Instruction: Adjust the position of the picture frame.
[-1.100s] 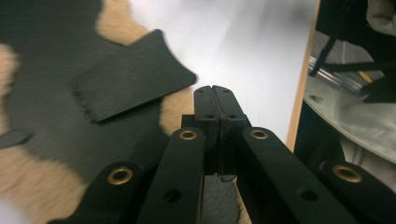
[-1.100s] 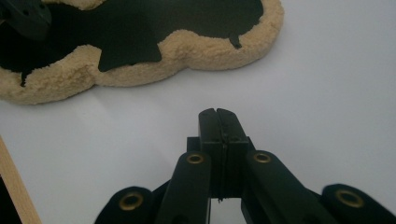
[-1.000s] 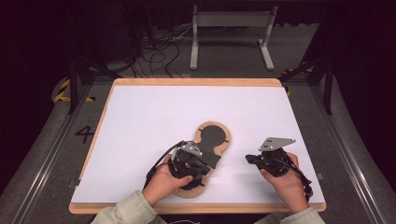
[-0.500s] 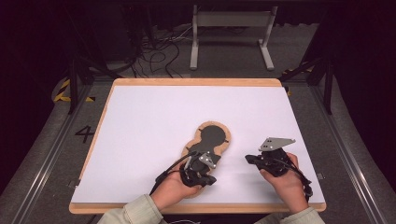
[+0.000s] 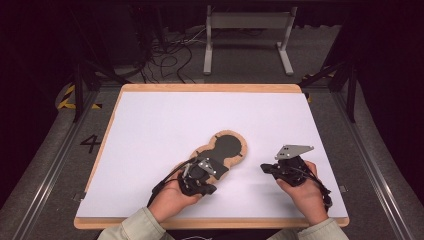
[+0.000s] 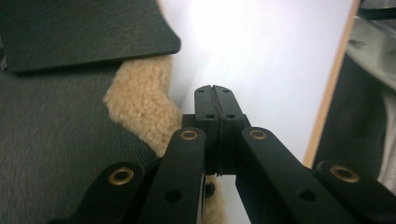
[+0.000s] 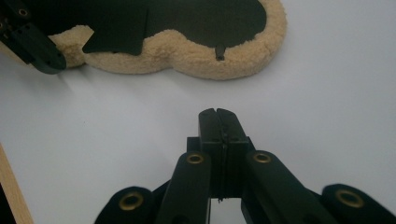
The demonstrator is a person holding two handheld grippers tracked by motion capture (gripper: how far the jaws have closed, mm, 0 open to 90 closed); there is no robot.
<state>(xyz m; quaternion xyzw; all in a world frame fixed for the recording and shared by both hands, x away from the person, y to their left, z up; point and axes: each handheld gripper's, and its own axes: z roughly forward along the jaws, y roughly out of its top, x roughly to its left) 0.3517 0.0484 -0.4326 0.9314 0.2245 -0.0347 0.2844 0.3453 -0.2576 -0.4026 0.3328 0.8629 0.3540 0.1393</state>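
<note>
A figure-eight pad (image 5: 227, 145) with a dark middle and a tan fleece border lies on the white table top. My left gripper (image 5: 212, 170) is over the pad's near end, shut with nothing between its jaws. In the left gripper view the shut gripper (image 6: 215, 91) points past the fleece edge (image 6: 140, 102) toward bare table. My right gripper (image 5: 264, 168) rests to the right of the pad, apart from it, and points left. In the right gripper view this gripper (image 7: 217, 114) is shut and empty, with the pad (image 7: 205, 60) ahead and the left gripper (image 7: 32, 44) at the pad's end.
The white table top (image 5: 165, 125) has a wooden rim (image 5: 210, 88). Behind it stand a metal frame (image 5: 247, 22) and loose cables (image 5: 165, 60) on the floor. A dark flap (image 6: 84, 32) lies on the pad.
My left gripper slid a little to the right along the pad's near end, then came back left. The right gripper and the pad have kept still.
</note>
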